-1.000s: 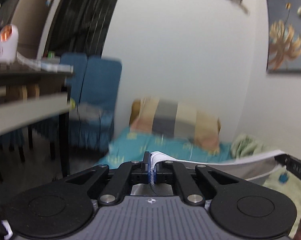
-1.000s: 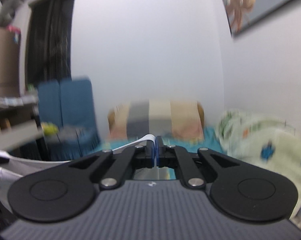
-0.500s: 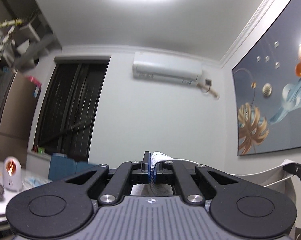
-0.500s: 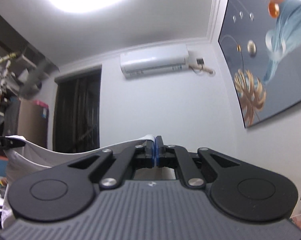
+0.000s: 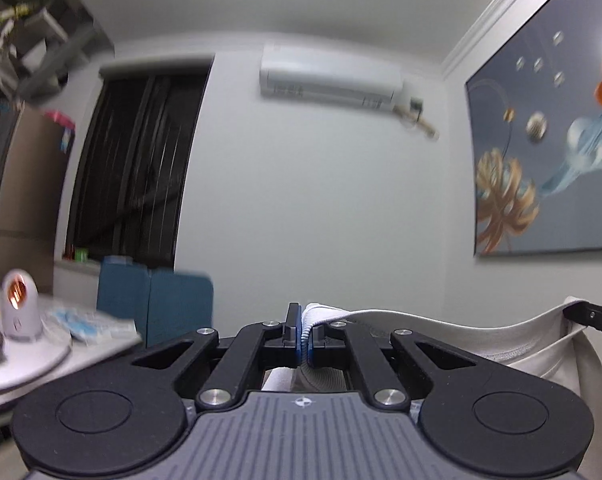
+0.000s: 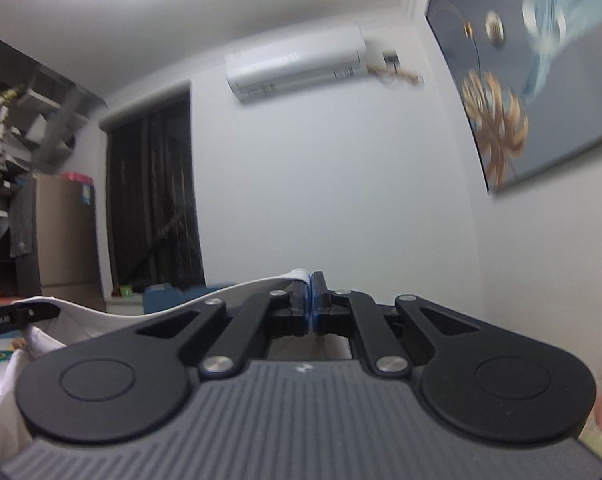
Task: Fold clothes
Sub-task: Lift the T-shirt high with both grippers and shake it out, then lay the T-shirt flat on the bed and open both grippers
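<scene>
- Both claws have risen since a second ago: then the views looked across a bed with a striped pillow and teal sheet, and now they take in the upper wall, the air conditioner (image 5: 331, 78) and the painting (image 5: 549, 152), with the bed gone from view
- Against the half-second-old frames the ceiling light has slid out of the left view and the blue chairs (image 5: 155, 304) have come back in at lower left, so the view has tipped somewhat lower
- The left claw (image 5: 304, 336) is clenched on a ribbed white edge of the garment (image 5: 461, 336), and that grip has not changed across the frames
- The right claw (image 6: 311, 304) is likewise clamped on the cloth's edge; in the left view its tip (image 5: 591, 316) shows at far right with fabric pinched in it
- The white garment hangs in the air between the two claws, its top edge sagging in a shallow curve and the rest falling below, out of sight
- It reads as light, soft and limp: it drapes and creases freely, so it should swing and bunch if moved fast
- The ribbed hem looks thicker and the better place to hold; thin fabric beside it could slip from a narrow pinch
- The bench (image 5: 29, 360) at left carries a small white device (image 5: 19, 306) and stays well apart from the cloth
</scene>
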